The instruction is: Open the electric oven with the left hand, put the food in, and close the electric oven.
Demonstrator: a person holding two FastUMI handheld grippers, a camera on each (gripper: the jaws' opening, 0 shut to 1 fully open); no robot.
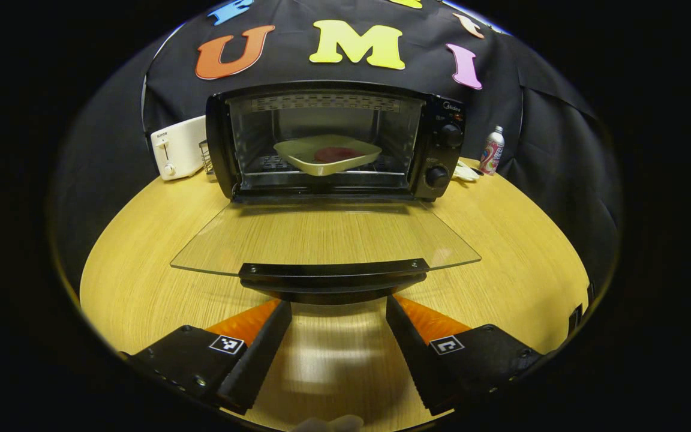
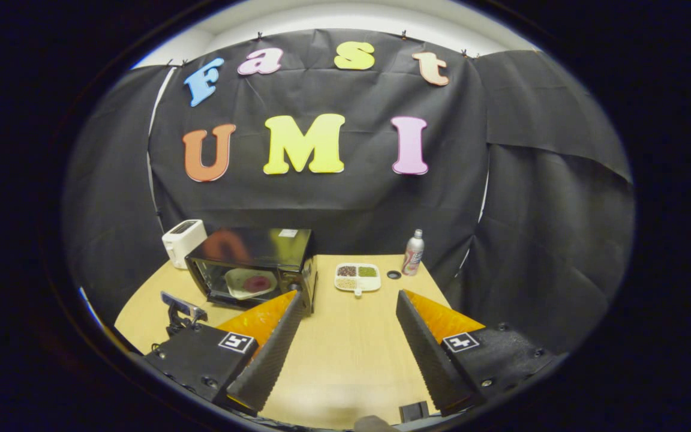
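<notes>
Left gripper view looks straight into the electric oven (image 1: 333,141), which stands on the wooden table (image 1: 141,264) with its glass door (image 1: 321,237) dropped flat toward the camera. Inside, on the rack, sits a pale plate (image 1: 327,155) with a dark red piece of food (image 1: 336,154) on it. The door's black handle (image 1: 333,277) lies just ahead of the left gripper (image 1: 338,348), whose 2 fingers are spread wide, one each side below the handle, gripping nothing. A white toaster (image 1: 177,147) stands beside the oven on one side, and a can (image 1: 492,150) stands on the other, near the 2 black knobs (image 1: 443,156)

Right gripper view sits higher and farther back. The right gripper (image 2: 345,354) is also spread wide and holds nothing, hanging above the bare table (image 2: 345,336). The oven (image 2: 252,264) shows off to the left with the plate (image 2: 251,282) and food inside, and the toaster (image 2: 182,240) behind it. A white divided tray (image 2: 357,277) of small foods lies in the middle of the table, with the can (image 2: 413,252) just beyond it
</notes>
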